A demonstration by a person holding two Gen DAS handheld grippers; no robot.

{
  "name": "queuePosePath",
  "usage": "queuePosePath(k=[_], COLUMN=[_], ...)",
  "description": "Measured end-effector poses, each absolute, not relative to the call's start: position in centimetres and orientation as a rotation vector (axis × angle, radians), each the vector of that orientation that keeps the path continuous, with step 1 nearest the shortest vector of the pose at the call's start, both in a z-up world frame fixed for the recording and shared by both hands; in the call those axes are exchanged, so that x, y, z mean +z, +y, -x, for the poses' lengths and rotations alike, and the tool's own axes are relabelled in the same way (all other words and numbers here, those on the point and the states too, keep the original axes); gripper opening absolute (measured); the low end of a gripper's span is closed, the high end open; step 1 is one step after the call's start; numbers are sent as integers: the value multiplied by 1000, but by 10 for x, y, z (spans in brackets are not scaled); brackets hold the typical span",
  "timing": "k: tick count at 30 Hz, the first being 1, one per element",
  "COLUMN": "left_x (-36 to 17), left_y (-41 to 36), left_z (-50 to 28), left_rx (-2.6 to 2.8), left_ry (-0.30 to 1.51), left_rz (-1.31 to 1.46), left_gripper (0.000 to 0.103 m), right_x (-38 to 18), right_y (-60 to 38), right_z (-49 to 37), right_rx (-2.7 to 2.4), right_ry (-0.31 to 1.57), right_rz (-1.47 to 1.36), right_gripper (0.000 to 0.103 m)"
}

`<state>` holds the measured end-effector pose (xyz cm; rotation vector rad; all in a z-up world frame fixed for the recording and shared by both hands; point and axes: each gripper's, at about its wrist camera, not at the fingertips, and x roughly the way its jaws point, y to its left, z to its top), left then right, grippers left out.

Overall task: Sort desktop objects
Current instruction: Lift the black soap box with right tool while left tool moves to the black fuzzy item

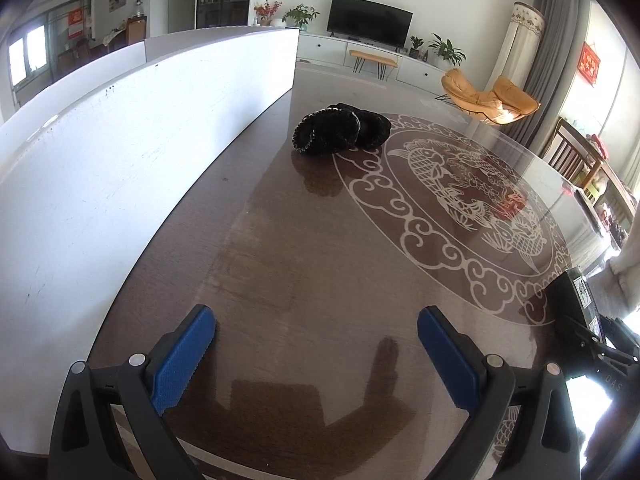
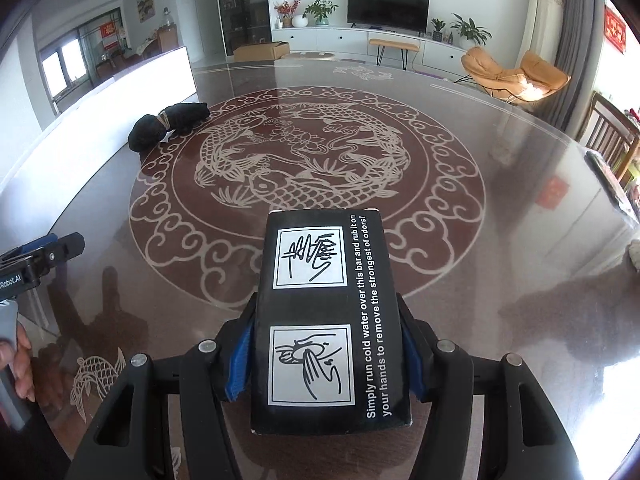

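- Two grippers are seen over one glossy brown tabletop (image 2: pixel 500 208) with a fish medallion.
- Right gripper (image 2: pixel 326 356): jaws are closed about halfway, blue pads pressed on both long sides of a black box (image 2: pixel 324 312) with white hand-washing diagrams; box is held clear of the tabletop.
- Left gripper (image 1: pixel 316 356): jaws are spread wide, nothing between them.
- Black fuzzy bundle (image 1: pixel 340 130) is lying at 12 o'clock from the left gripper, near a white panel (image 1: pixel 120 160).
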<state>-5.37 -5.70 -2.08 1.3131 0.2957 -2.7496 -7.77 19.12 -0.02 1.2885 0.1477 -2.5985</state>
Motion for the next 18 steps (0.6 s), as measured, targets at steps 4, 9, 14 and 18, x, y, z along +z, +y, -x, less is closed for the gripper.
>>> queuePosePath(k=[4,9,14,18], left_x=[-20,-20,0,16], left_y=[-57,-59,-63,-55], left_z=[51,50,58,116], left_rx=[-2752,-2773,-2840,-2895], left_ry=[292,320,312,126], left_rz=[-1316,-1310,-1173,-1198], left_gripper=[103,103,103,103], right_x=[-2,-5,-8,-8], right_y=[198,188,190,190], right_z=[71,64,63,63], right_rx=[-2619,-2602,-2593,-2595], right_ry=[91,185,178,179], right_rz=[-1284,-1308,-1314,-1316], right_gripper=[85,94,98,98])
